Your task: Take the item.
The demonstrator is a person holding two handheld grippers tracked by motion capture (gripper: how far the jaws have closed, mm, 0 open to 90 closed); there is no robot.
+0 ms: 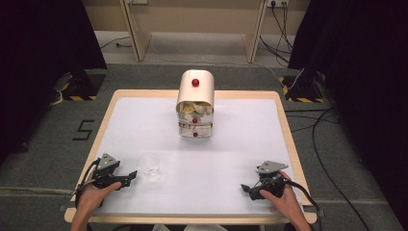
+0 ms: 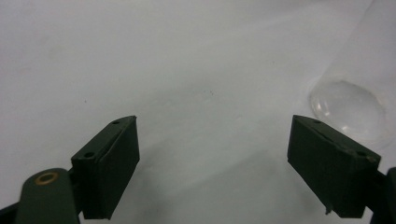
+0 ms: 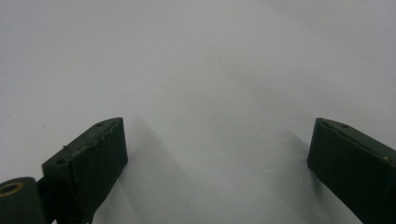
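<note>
The left gripper [image 1: 129, 178] rests on the smooth white table [image 1: 231, 159], its matte black jaws spread wide with nothing between them. Just beside its tips stands a clear, round cup [image 1: 149, 164], probably thin plastic. The right gripper [image 1: 246, 188], well apart from the cup, is equally wide and empty. Beyond the cup stands a cream, round-topped drawer unit [image 1: 195, 103] with red knobs [image 1: 195, 82].

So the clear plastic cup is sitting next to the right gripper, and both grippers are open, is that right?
Not quite. The high view shows the clear cup beside the left gripper, not the right gripper. Both are open, as you said.
</note>
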